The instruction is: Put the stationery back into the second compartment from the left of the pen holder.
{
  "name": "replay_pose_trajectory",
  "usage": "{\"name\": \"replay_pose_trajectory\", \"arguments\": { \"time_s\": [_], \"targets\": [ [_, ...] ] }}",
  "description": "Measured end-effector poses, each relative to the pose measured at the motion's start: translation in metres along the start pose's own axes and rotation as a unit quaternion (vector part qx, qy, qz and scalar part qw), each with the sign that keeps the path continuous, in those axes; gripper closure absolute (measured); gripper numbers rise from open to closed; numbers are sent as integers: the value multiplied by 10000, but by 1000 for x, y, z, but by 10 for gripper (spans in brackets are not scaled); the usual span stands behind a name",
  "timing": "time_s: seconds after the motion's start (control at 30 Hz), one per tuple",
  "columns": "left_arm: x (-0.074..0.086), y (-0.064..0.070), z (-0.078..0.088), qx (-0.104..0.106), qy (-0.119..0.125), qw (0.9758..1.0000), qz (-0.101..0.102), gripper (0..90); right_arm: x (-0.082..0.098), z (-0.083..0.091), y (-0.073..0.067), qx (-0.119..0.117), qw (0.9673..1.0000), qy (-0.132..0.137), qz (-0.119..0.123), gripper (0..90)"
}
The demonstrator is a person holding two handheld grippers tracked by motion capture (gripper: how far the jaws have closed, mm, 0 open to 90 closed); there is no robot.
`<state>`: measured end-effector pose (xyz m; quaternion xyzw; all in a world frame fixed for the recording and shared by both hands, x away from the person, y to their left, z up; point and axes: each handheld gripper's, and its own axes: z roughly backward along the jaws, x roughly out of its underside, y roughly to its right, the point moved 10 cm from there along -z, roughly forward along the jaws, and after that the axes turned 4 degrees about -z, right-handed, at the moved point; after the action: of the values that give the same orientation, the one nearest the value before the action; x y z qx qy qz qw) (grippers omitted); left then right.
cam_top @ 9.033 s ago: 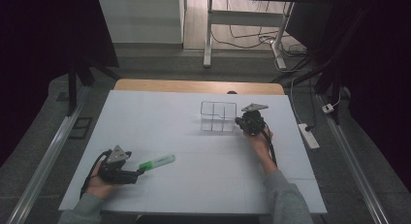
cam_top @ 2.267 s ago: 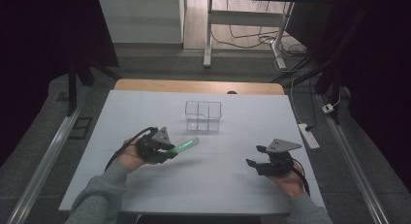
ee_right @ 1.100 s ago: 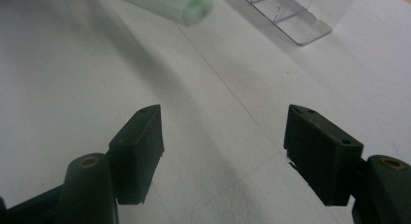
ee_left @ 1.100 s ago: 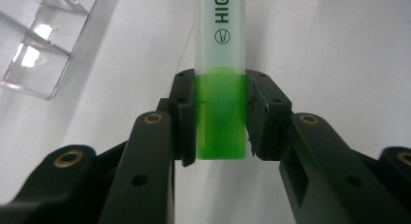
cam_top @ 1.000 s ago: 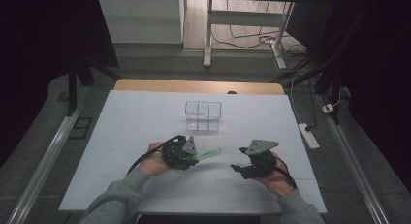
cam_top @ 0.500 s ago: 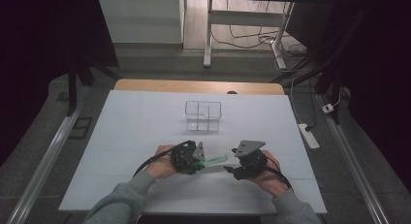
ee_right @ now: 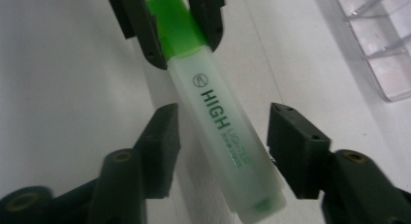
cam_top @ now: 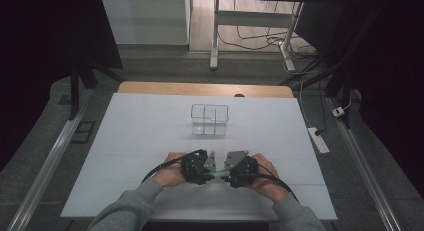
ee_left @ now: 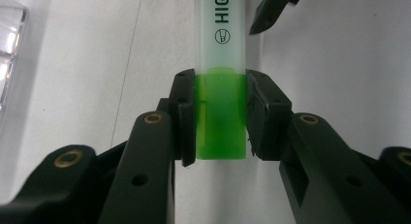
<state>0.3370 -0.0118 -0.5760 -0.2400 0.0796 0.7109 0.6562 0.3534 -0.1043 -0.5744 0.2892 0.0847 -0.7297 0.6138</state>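
Near the counter's front edge, the left gripper (ee_left: 220,115) pinches the highlighter (ee_right: 218,117) by its green end; its long barrel runs between the right gripper's (ee_right: 223,132) closing, not-yet-touching jaws.

Left tongs (cam_top: 209,167) clamped tight; right tongs (cam_top: 226,169) facing them, jaws just closing, still apart.

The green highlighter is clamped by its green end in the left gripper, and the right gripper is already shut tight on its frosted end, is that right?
Not quite. The left gripper does clamp the highlighter by its green end, but the right gripper is not shut on it yet. Its jaws have just been closing, and the right gripper view shows gaps between both pads and the frosted barrel lying between them.
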Motion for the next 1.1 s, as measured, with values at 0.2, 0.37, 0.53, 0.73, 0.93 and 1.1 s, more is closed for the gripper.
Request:
{"name": "replay_pose_trajectory", "arguments": {
  "time_s": [0.2, 0.37, 0.53, 0.73, 0.93, 1.1],
  "targets": [
    [-1, 2, 2, 0, 89, 10000, -30, 668, 2, -3, -3, 137, 9990, -188, 379, 563],
    [-3, -3, 10, -53, 328, 9994, 37, 648, 2, -4, -6, 77, 9985, -149, 525, 623],
    [-4, -16, 18, -289, 691, 9959, 510, 556, -2, -1, -4, 113, 9986, 32, 507, 654],
    [1, -27, 26, -371, 1012, 9887, 1045, 385, -5, 4, 4, 224, 9991, 279, 231, 655],
    [12, -32, 30, -353, 1178, 9801, 1557, 303, -6, 9, 11, 337, 9982, 483, -79, 655],
    [24, -35, 30, -367, 1218, 9749, 1829, 282, -7, 13, 17, 461, 9964, 653, -279, 654]
  ]
}}
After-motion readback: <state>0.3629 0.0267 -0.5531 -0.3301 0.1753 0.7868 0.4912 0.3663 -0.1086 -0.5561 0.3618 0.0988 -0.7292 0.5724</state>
